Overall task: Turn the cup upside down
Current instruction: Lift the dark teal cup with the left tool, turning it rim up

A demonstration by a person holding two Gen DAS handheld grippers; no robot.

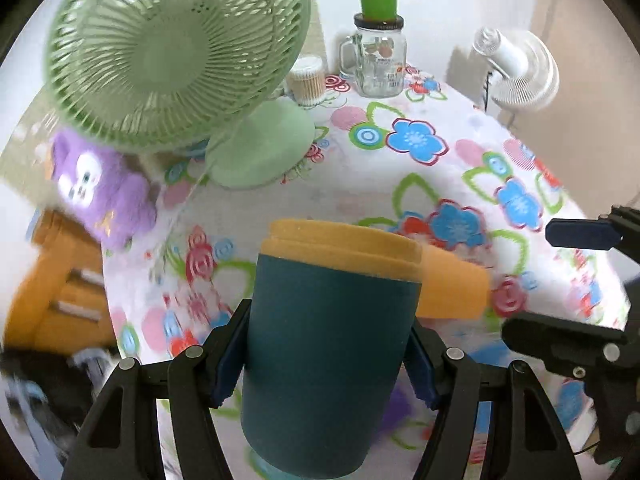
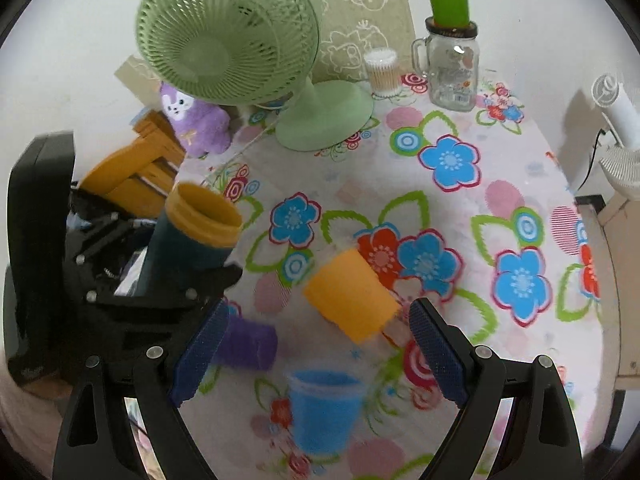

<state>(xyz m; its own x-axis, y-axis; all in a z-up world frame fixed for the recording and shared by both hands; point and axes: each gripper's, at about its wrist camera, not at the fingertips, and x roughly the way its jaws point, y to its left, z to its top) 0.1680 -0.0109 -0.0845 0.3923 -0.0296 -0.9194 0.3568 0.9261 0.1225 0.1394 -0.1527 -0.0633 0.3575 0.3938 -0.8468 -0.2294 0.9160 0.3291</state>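
My left gripper (image 1: 326, 364) is shut on a dark teal cup with an orange rim (image 1: 328, 344), held above the flowered table with its mouth up and tilted away. The same cup (image 2: 192, 236) shows at the left of the right wrist view, held in the left gripper (image 2: 160, 280). My right gripper (image 2: 316, 356) is open and empty above the table. An orange cup (image 2: 352, 296) lies on its side just beyond its fingertips. A blue cup (image 2: 324, 408) stands upright below it. A purple cup (image 2: 248, 344) lies on its side by the left finger.
A green desk fan (image 2: 256, 48) stands at the back of the flowered tablecloth (image 2: 460, 208). A glass mug jar with a green cup on top (image 2: 452, 68), a cotton swab tub (image 2: 382, 72) and a purple plush toy (image 2: 196, 120) are nearby. A white fan (image 2: 620, 136) is off the right edge.
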